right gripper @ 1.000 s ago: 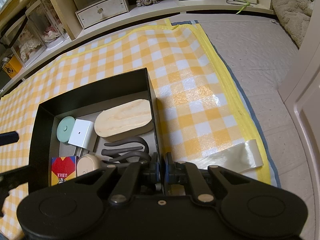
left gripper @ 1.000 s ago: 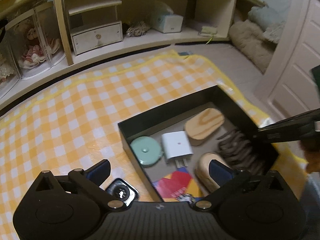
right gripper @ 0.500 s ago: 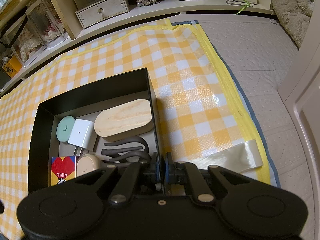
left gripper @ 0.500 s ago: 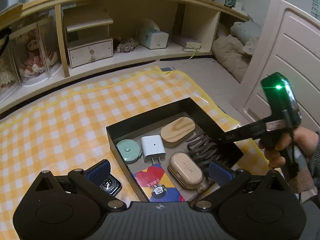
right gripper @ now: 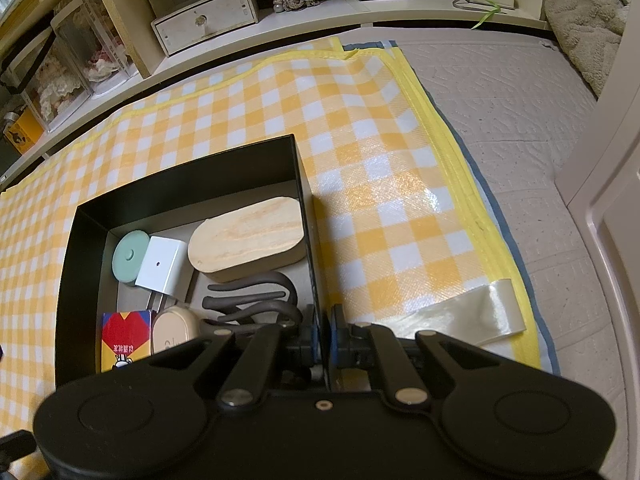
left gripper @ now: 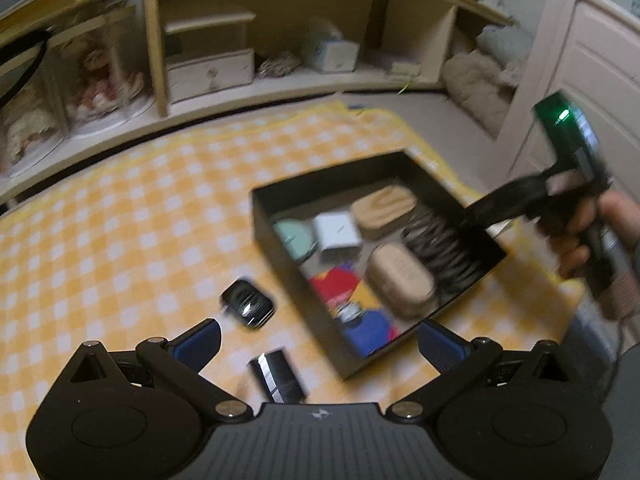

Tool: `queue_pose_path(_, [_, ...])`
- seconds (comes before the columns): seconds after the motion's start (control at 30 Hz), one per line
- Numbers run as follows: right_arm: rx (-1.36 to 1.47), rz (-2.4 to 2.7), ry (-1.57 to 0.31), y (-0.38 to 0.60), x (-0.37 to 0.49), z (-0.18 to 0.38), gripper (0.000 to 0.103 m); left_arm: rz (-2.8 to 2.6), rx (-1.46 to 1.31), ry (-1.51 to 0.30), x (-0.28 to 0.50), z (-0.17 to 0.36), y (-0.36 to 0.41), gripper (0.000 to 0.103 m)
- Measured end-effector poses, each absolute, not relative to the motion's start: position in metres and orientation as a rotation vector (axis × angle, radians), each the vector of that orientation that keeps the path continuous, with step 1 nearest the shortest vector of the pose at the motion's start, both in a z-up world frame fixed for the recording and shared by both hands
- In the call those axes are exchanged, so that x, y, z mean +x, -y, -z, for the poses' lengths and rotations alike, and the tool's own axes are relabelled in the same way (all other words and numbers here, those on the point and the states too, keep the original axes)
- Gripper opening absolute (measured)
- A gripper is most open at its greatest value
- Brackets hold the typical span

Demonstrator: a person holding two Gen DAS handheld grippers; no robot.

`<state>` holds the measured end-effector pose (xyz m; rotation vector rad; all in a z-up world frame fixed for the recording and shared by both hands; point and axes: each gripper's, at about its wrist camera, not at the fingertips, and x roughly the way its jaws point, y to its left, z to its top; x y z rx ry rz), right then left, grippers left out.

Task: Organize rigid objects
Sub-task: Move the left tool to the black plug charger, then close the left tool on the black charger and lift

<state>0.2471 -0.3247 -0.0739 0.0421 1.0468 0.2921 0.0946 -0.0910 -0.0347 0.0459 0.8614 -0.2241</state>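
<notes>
A black box (left gripper: 280, 196) (right gripper: 80, 264) on the yellow checked mat holds a wooden oval case (right gripper: 248, 234), a white charger (right gripper: 160, 266), a mint round case (right gripper: 128, 252), a beige case (left gripper: 400, 276), a dark hair clip (right gripper: 256, 300) and a colourful card pack (right gripper: 124, 340). My right gripper (right gripper: 322, 336) is shut on the box's right wall (right gripper: 314, 280); it also shows in the left wrist view (left gripper: 500, 208). My left gripper (left gripper: 318, 344) is open and empty above the mat. A black smartwatch (left gripper: 248, 304) and a small black glossy object (left gripper: 278, 376) lie on the mat left of the box.
A low wooden shelf (right gripper: 280, 20) with a small drawer unit (right gripper: 204, 20), display cases and a tissue box runs along the back. A grey quilted floor mat (right gripper: 520, 120), a fluffy cushion (right gripper: 588, 20) and a white door (left gripper: 592, 80) are to the right.
My left gripper has pulled back, up and to the left, so the watch and a second black object now show. The right gripper and the box have stayed still.
</notes>
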Motion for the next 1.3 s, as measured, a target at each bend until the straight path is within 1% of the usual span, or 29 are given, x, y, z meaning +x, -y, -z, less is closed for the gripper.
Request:
queue_pose_path(0.33, [0.039, -0.291, -1.047, 0.325, 0.247, 0.074, 0.006, 0.163, 0.167, -0.995, 0.095, 0.088, 0.090, 0.103])
queue_pose_path(0.47, [0.040, -0.291, -1.047, 0.325, 0.247, 0.074, 0.006, 0.134, 0.206, -1.009, 0.101, 0.103, 0.088, 0.103])
queue_pose_path(0.7, [0.042, -0.292, -1.048, 0.325, 0.247, 0.074, 0.006, 0.048, 0.164, -1.025, 0.119, 0.115, 0.064, 0.103])
queue_pose_path(0.9, [0.041, -0.291, -1.047, 0.324, 0.247, 0.074, 0.006, 0.048, 0.087, -1.045, 0.116, 0.108, 0.049, 0.102])
queue_pose_path(0.93, [0.040, -0.291, -1.047, 0.324, 0.247, 0.074, 0.006, 0.059, 0.071, -1.042, 0.115, 0.106, 0.048, 0.098])
queue_pose_path(0.97, [0.040, -0.290, -1.048, 0.324, 0.247, 0.074, 0.006, 0.070, 0.066, -1.035, 0.114, 0.104, 0.049, 0.090])
queue_pose_path(1.0, [0.040, -0.290, -1.048, 0.324, 0.247, 0.074, 0.006, 0.081, 0.069, -1.028, 0.113, 0.102, 0.051, 0.085])
queue_pose_path(1.07, [0.040, -0.290, -1.048, 0.324, 0.246, 0.074, 0.006, 0.106, 0.082, -1.015, 0.114, 0.101, 0.057, 0.072])
queue_pose_path(1.2, [0.039, -0.290, -1.048, 0.325, 0.246, 0.074, 0.006, 0.142, 0.106, -0.994, 0.115, 0.102, 0.068, 0.053])
queue_pose_path(1.23, [0.039, -0.290, -1.048, 0.324, 0.246, 0.074, 0.006, 0.154, 0.110, -0.988, 0.115, 0.102, 0.070, 0.043])
queue_pose_path(1.27, [0.040, -0.290, -1.048, 0.325, 0.246, 0.074, 0.006, 0.165, 0.106, -0.989, 0.115, 0.101, 0.071, 0.036])
queue_pose_path(1.3, [0.040, -0.290, -1.049, 0.325, 0.246, 0.074, 0.006, 0.177, 0.101, -0.990, 0.115, 0.102, 0.072, 0.035])
